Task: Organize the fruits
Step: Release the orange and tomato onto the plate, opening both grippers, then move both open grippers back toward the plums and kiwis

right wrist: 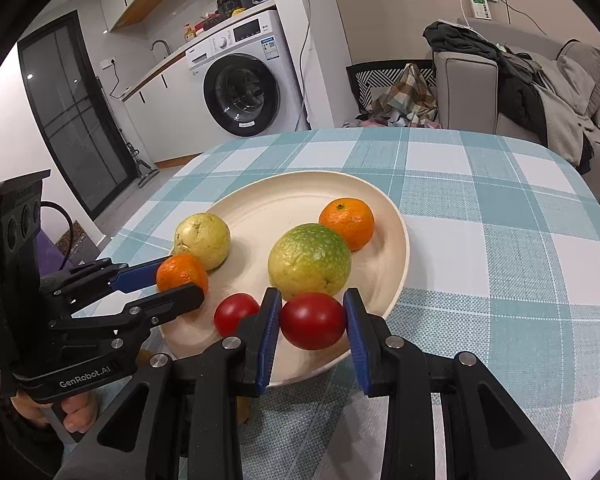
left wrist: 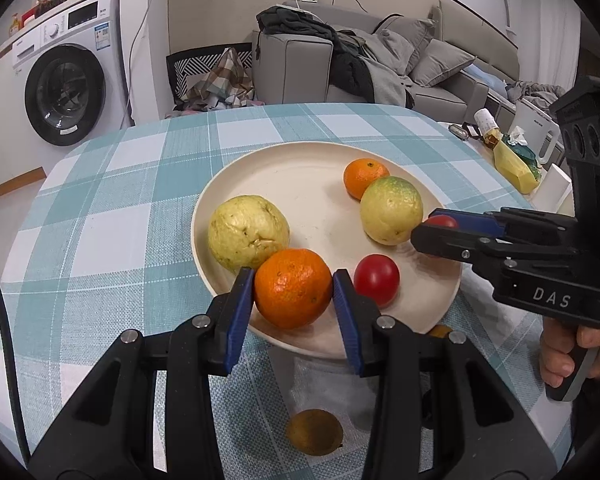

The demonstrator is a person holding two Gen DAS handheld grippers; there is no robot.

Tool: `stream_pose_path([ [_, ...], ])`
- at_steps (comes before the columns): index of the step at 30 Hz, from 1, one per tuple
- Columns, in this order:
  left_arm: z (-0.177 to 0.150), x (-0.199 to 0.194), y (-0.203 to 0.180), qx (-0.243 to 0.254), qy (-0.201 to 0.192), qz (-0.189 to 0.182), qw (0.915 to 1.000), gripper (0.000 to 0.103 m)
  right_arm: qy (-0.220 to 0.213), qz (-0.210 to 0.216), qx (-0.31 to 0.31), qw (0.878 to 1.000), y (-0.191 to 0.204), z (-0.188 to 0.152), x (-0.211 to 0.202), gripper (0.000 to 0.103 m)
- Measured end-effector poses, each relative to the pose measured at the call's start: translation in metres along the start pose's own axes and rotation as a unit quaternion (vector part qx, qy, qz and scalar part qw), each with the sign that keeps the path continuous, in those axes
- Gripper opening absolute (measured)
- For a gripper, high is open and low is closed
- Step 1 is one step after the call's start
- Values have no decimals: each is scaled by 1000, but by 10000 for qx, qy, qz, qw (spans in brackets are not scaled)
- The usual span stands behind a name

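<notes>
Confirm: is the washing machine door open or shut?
Shut: the washer door sits flush in its round frame, seen in both views.

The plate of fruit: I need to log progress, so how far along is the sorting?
Done: two guavas, a small orange and a tomato lie on the plate. In hand: the left hand-held gripper is shut on a big orange, the right hand-held gripper on another tomato, both over the plate. Left: a brownish fruit on the tablecloth.
</notes>
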State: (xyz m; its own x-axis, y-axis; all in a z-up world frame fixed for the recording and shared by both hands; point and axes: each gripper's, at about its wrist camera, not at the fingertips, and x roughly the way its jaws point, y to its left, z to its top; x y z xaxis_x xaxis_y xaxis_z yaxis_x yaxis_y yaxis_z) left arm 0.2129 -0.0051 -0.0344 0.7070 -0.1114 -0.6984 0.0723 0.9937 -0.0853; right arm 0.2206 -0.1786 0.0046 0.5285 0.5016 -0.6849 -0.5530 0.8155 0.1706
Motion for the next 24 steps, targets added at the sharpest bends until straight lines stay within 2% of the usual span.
stream_pose_path([
  [12, 0, -1, 3, -5, -40, 49, 10000, 38, -150, -236, -16, 9996, 0, -2, -9, 35],
  [16, -4, -8, 0, 84, -104, 49, 9999, 47, -272, -365, -23, 9990, -1, -3, -18, 45],
  [18, -6, -13, -4, 154, -155, 113, 9997, 66, -334, -481, -29, 9983, -2, -4, -23, 49],
  [20, -8, -18, -5, 109, -241, 142, 9995, 80, -350, -505, 1, 9981, -3, -6, -27, 55],
  [21, -10, -22, -5, 76, -288, 105, 9995, 81, -353, -516, 26, 9980, -4, -8, -29, 59],
  [23, -11, -26, -6, 54, -292, 17, 9996, 81, -407, -570, 61, 9975, -6, -11, -34, 78],
  [24, -12, -28, -5, 38, -297, -3, 9996, 81, -473, -593, 52, 9971, -5, -12, -37, 82],
])
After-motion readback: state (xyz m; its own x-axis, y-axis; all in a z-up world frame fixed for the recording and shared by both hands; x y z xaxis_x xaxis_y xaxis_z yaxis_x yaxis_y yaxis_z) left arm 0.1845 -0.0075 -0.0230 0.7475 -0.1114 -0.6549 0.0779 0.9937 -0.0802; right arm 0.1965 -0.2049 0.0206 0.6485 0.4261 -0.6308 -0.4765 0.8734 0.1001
